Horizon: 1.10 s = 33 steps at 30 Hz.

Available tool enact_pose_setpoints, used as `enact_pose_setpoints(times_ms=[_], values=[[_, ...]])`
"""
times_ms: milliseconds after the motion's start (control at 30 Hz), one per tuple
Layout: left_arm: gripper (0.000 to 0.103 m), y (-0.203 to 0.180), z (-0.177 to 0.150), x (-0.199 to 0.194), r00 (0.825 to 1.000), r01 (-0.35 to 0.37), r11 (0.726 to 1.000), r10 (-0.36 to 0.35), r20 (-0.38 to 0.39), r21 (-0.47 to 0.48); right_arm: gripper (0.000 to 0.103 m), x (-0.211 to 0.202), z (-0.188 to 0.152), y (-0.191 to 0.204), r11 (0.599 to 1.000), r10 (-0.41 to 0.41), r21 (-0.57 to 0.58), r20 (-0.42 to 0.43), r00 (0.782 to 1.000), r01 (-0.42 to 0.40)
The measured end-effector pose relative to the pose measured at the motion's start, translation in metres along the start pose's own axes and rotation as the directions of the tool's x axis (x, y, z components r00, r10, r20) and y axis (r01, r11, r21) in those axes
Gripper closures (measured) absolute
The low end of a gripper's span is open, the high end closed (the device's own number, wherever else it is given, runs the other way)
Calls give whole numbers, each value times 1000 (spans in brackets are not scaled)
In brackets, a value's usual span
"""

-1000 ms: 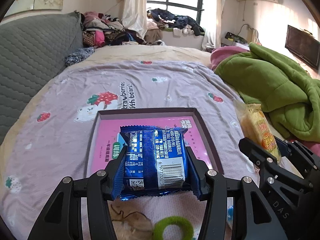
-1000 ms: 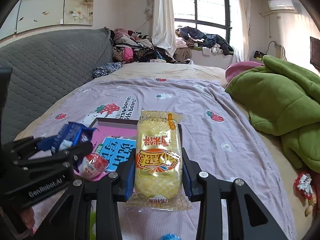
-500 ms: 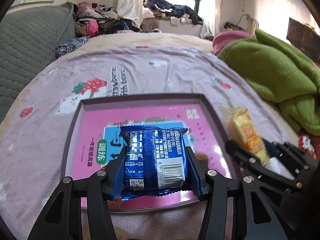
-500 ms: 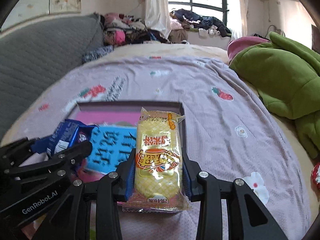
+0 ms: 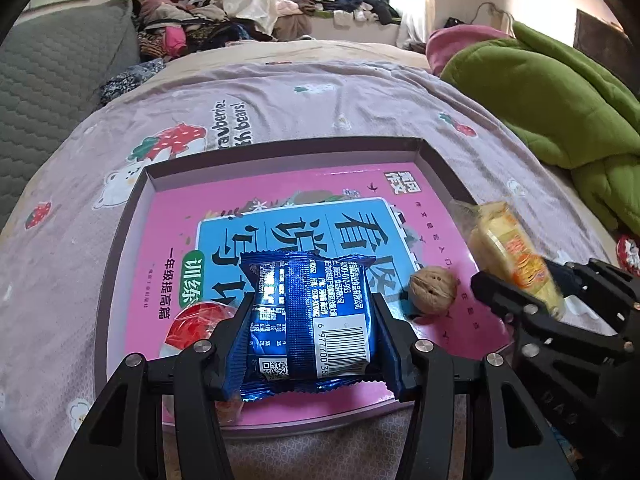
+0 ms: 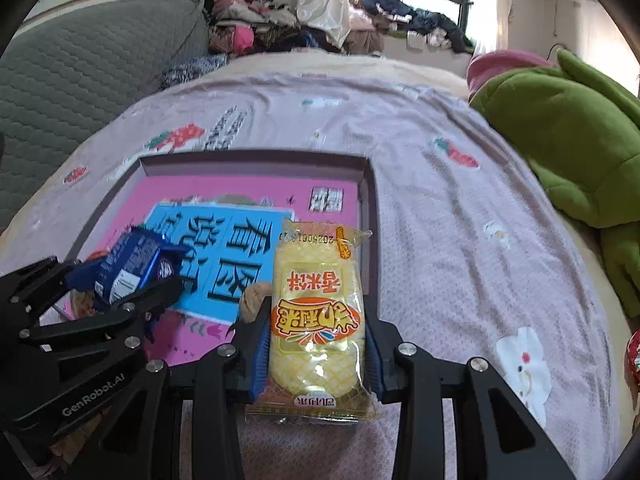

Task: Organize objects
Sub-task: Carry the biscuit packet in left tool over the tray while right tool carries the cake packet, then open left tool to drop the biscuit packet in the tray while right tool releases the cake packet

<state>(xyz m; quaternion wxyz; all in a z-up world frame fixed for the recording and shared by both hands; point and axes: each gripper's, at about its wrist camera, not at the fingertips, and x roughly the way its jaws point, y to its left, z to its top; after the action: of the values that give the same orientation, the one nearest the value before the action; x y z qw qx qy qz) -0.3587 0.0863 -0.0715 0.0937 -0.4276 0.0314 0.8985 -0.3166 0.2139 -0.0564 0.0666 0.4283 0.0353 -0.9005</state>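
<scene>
Left gripper [image 5: 312,332] clamped on a blue snack packet [image 5: 310,316], hanging over the shallow box [image 5: 280,150] with the pink book [image 5: 280,188]. Walnut [image 5: 433,289] lying there too. Right gripper [image 6: 316,344] squeezing a yellow snack bag [image 6: 316,320] above the box's right edge.

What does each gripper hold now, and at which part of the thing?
The left gripper holds a blue snack packet by its two long sides. The right gripper holds a yellow cake packet by its sides, at the lower half.
</scene>
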Motion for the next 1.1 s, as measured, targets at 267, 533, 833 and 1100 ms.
enact_pose_setpoints(times_ms=[267, 533, 833, 1100], values=[[48, -7, -3, 4, 999, -50, 997, 51, -13, 59, 64, 12, -5, 3, 1000, -9, -18, -71, 997, 7], [47, -8, -10, 21, 995, -21, 998, 26, -92, 55, 64, 16, -6, 2, 1000, -14, -7, -94, 995, 13], [46, -6, -11, 22, 993, -37, 998, 42, -107, 50, 63, 17, -5, 4, 1000, -25, -10, -95, 995, 24], [46, -2, -10, 17, 994, -32, 999, 35, -101, 29, 63, 16, -5, 1, 1000, -17, -1, -96, 995, 17]])
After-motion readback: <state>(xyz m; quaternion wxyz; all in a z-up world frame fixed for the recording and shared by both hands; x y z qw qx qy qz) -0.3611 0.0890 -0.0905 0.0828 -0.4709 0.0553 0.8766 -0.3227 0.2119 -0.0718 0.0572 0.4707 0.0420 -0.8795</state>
